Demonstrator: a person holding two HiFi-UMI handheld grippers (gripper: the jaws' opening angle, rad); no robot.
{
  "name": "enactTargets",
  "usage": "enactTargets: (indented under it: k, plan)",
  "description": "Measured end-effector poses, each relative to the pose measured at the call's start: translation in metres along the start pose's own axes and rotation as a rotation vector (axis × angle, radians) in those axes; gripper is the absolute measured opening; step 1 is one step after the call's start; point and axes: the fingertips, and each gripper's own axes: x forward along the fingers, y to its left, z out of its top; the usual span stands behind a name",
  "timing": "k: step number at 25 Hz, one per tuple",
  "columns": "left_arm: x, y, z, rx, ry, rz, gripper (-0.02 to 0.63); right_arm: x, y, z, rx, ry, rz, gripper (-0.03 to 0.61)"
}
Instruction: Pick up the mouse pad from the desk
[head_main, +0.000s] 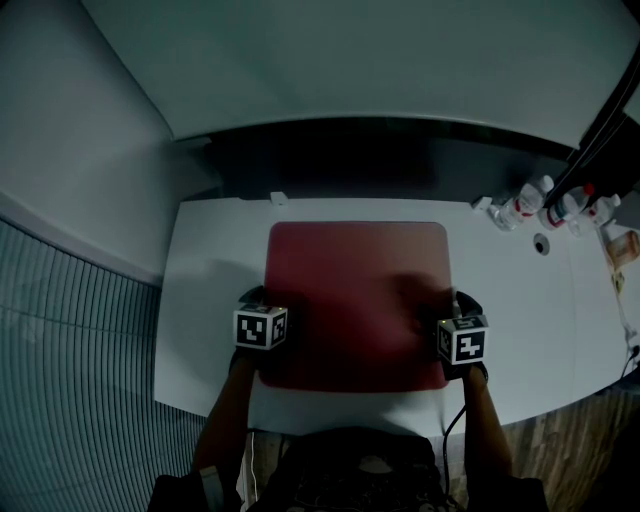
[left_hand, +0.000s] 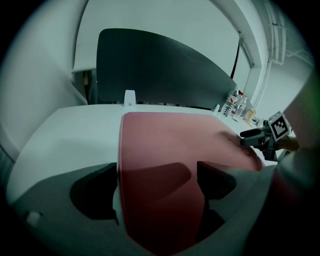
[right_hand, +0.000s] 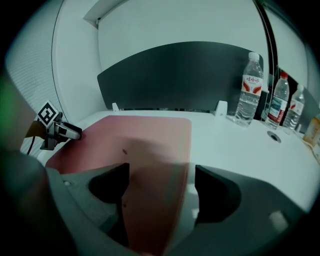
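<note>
A dark red mouse pad (head_main: 355, 300) lies flat on the white desk (head_main: 205, 270). My left gripper (head_main: 255, 298) sits at the pad's left edge near the front and is open. In the left gripper view the mouse pad (left_hand: 170, 142) runs between the spread jaws of the left gripper (left_hand: 156, 172), its left edge inside the gap, no pad pressing on it. My right gripper (head_main: 462, 303) is at the pad's right edge, also open. In the right gripper view the mouse pad's (right_hand: 135, 140) right edge lies between the jaws of the right gripper (right_hand: 161, 172).
Three water bottles (head_main: 520, 205) stand at the desk's back right, beside a round cable hole (head_main: 541, 243). A dark panel (head_main: 380, 155) runs along the back edge, with a small white clip (head_main: 279, 198) before it. A ribbed wall is at the left.
</note>
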Motion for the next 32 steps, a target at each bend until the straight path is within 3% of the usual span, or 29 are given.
enactTargets:
  k: [6, 32]
  plan:
    - [0.0015, -0.0014, 0.0013, 0.066, -0.010, 0.031, 0.486, 0.0054, 0.0026, -0.0050, -0.011, 0.044, 0.012, 0.403]
    - [0.0034, -0.0008, -0.0011, 0.034, -0.020, 0.067, 0.471, 0.0025, 0.0083, -0.0066, 0.006, 0.076, -0.029, 0.343]
